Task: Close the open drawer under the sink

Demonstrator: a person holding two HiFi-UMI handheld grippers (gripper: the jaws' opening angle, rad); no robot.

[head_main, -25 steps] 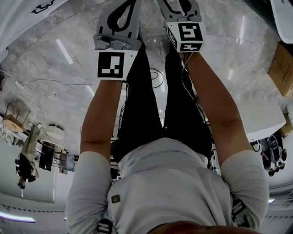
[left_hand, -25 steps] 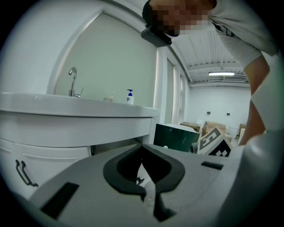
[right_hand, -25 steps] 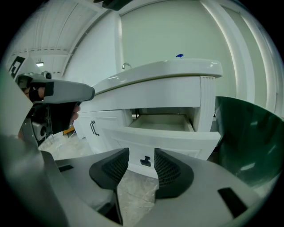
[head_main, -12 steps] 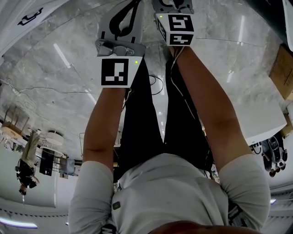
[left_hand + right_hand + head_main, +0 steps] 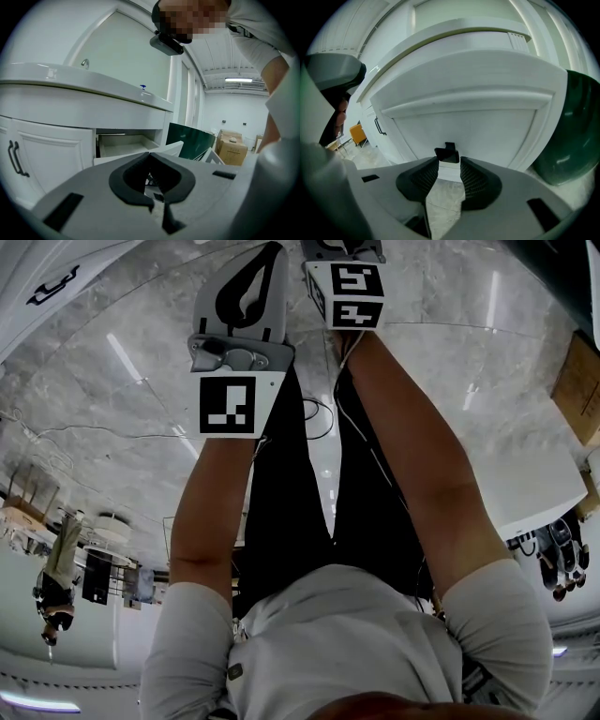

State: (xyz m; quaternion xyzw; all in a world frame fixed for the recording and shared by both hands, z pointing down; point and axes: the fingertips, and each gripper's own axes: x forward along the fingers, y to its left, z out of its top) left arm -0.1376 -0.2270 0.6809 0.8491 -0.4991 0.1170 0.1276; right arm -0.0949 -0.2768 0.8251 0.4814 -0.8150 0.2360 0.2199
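Left gripper (image 5: pixel 150 153): jaws pressed together at the tips, holding nothing, only a glimpse of floor through the hollow between the pads. Right gripper (image 5: pixel 449 163): jaws spread, though they have just been closing a little. A small black handle (image 5: pixel 447 153) sits right at their mouth, between the two tips. The ribbed pads do not visibly press on it (at the left tip it is too close to call). The handle is fixed low on the white front of the drawer (image 5: pixel 464 124), which fills most of the right gripper view and looks tilted there. In the head view both forearms reach out side by side over a pale marble floor (image 5: pixel 450 371). The marker cubes face the camera, and the right gripper is a little further ahead than the left. In the left gripper view the drawer stands pulled out beneath the sink (image 5: pixel 70 89), its pale inside showing, with the edge of its front panel just beyond the left gripper's tips. To the left of it is a closed cabinet door (image 5: pixel 51 154) with a dark pull (image 5: pixel 15 158). A tap (image 5: pixel 85 62) stands on the sink top. Past the drawer is a dark green panel (image 5: pixel 193 139). Farther back are cardboard boxes (image 5: pixel 229 147) near the far wall.
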